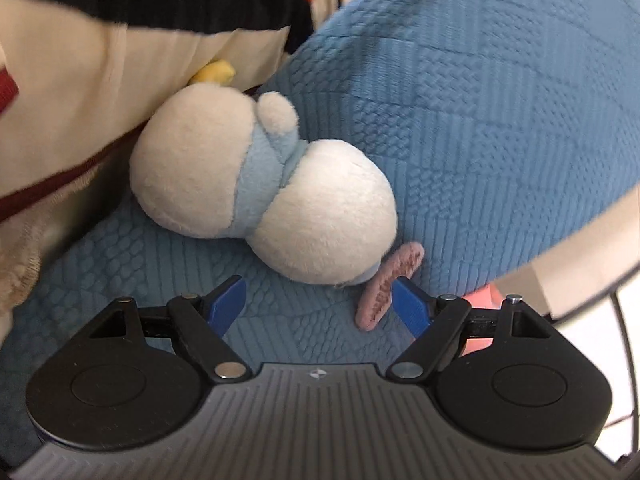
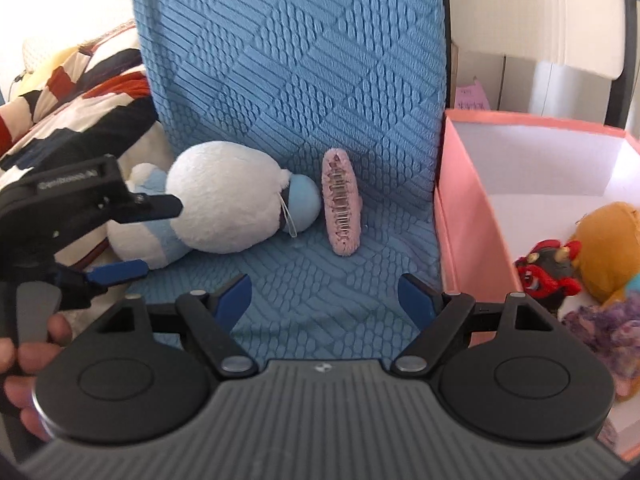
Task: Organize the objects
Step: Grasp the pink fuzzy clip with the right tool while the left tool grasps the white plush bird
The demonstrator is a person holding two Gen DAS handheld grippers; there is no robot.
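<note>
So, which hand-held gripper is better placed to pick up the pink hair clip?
Probably the right hand-held gripper: open, the pink hair clip lies just ahead of it, beside the pink box. The left hand-held gripper faces the white plush toy.

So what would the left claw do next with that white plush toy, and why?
Probably ease forward and down until its open fingers straddle the plush toy, then close. The left gripper is open and empty just short of the toy, which lies loose on the blue seat. The pink box beside it already holds other toys.
</note>
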